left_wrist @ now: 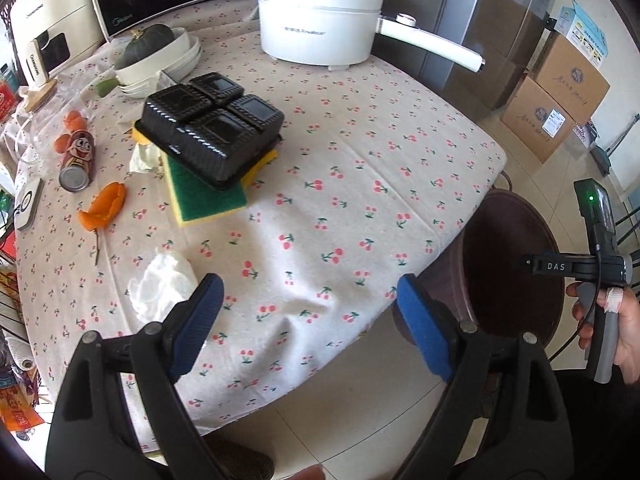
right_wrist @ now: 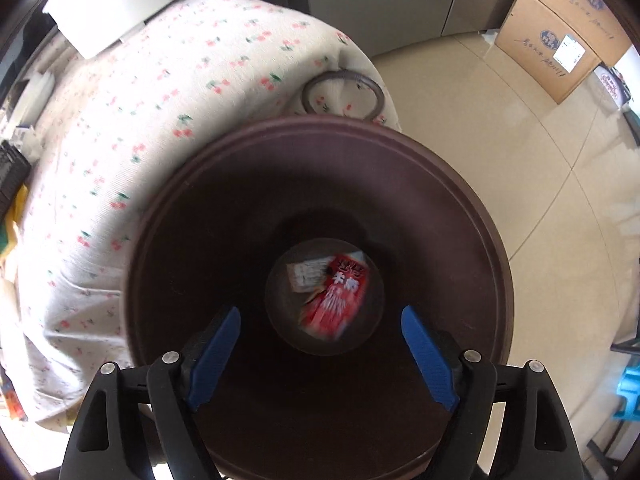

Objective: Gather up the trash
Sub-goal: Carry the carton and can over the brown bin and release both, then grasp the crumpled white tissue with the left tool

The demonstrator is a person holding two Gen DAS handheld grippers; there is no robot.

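— While I hold the left gripper (left_wrist: 310, 300) over the near edge of the cherry-print tablecloth (left_wrist: 360, 168), its blue pads (left_wrist: 200, 320) stand wide apart with nothing between them. What do you make out on the table, starting from the left?

— Far left, a snack can (left_wrist: 78, 158) lies on its side, with an orange peel (left_wrist: 105, 205) just in front of it. Nearer me, a crumpled white tissue (left_wrist: 164, 284) sits just beside the left pad. Further in, a black plastic tray (left_wrist: 212, 128) rests upside down on a green-and-yellow sponge (left_wrist: 204, 196), and a white electric pot (left_wrist: 320, 20) stands at the back.

— And the bin?

— The dark brown trash bin (left_wrist: 508, 260) stands on the floor against the table's right edge. My right gripper (right_wrist: 320, 344) hangs directly above its mouth (right_wrist: 496, 248), fingers spread, empty (the view is a bit smeared). A red wrapper (right_wrist: 340, 298) lies at the bottom, beside a pale scrap of paper (right_wrist: 306, 276).
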